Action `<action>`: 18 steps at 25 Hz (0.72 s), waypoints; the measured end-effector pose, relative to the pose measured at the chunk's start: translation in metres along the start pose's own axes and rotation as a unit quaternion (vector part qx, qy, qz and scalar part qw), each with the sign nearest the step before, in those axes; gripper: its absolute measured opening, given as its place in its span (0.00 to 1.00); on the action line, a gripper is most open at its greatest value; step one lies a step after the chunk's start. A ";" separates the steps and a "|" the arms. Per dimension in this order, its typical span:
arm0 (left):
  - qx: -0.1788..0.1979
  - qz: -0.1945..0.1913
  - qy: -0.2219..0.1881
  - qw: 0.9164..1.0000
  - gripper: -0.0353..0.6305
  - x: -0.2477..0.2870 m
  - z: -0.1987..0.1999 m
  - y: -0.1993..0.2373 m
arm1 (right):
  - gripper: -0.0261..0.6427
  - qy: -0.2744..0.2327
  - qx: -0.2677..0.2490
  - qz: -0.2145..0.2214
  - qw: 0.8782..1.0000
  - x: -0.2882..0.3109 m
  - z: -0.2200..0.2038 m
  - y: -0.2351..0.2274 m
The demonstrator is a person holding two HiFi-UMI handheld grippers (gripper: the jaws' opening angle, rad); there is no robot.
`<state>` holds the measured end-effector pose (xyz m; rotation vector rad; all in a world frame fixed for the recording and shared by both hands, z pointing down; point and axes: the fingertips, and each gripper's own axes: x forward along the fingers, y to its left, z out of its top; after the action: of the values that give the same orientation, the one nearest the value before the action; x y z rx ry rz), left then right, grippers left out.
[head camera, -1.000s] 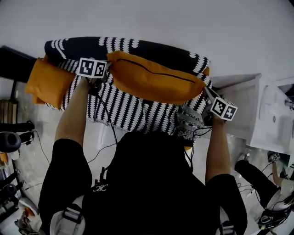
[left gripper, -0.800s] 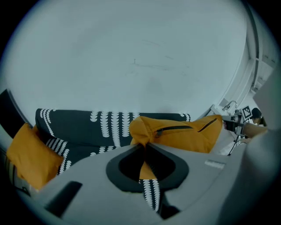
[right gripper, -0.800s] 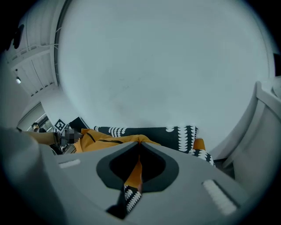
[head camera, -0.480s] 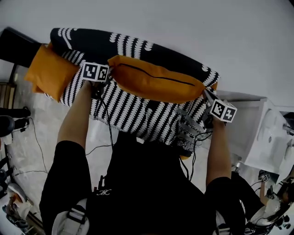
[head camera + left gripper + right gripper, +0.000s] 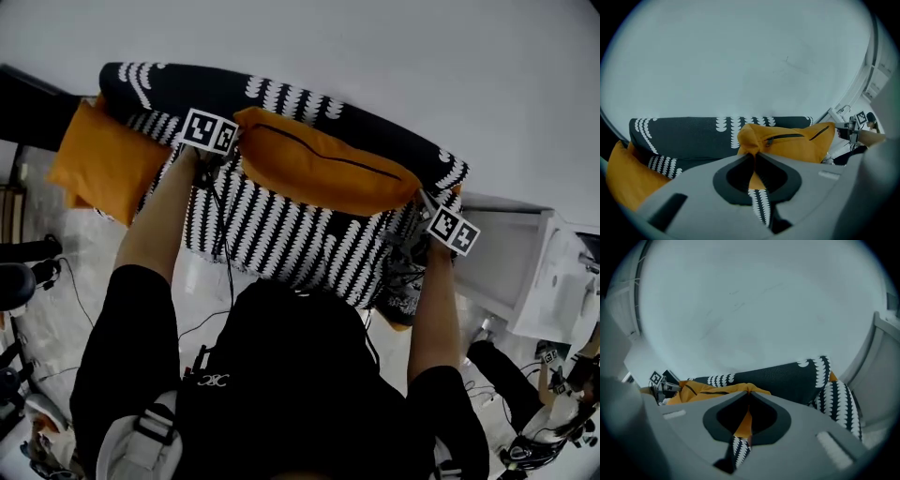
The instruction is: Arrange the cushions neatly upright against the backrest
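**Orange cushion held at both ends over the patterned sofa**

A person in a black top leans over a small black-and-white patterned sofa (image 5: 281, 230), one tool in each hand. The left tongs (image 5: 232, 153) are pressed together on the left corner of a long orange cushion (image 5: 323, 173). The left gripper view shows the orange fabric bunched into a peak right where the two jaws meet (image 5: 752, 152). The right tongs (image 5: 424, 200) are closed the same way on the cushion's other corner, at the sofa's right end, with a strip of orange cloth nipped between the jaws (image 5: 749, 392).

The cushion stretches between the two grips, lying lengthwise in front of the sofa's backrest (image 5: 187, 89) and over its seat, its dark zipper line facing up. I cannot tell whether its lower edge touches the seat.

A second orange cushion (image 5: 103, 159) sits at the sofa's left end, tilted, its outer side hanging past the sofa's edge; neither tool touches it.

Behind the sofa rises a plain pale wall (image 5: 375, 47). Just off the sofa's right end stands a white cabinet (image 5: 525, 272).
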<state>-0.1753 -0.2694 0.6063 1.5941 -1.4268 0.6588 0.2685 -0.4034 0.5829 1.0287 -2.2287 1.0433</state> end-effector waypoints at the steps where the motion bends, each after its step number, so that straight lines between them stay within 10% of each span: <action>1: 0.002 -0.003 0.006 1.000 0.09 0.006 0.003 0.011 | 0.07 -0.005 0.019 -0.016 1.000 0.011 -0.002 0.003; 7: 0.014 -0.005 0.046 0.999 0.10 0.043 -0.006 0.042 | 0.08 0.008 0.066 -0.126 0.990 0.055 -0.022 -0.005; 18: -0.055 0.042 0.032 0.997 0.15 0.074 -0.033 0.094 | 0.09 0.024 0.042 -0.182 0.982 0.097 -0.015 0.005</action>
<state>-0.2456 -0.2747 0.7083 1.4216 -1.4649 0.6629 0.2070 -0.4307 0.6539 1.3693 -1.8739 0.9912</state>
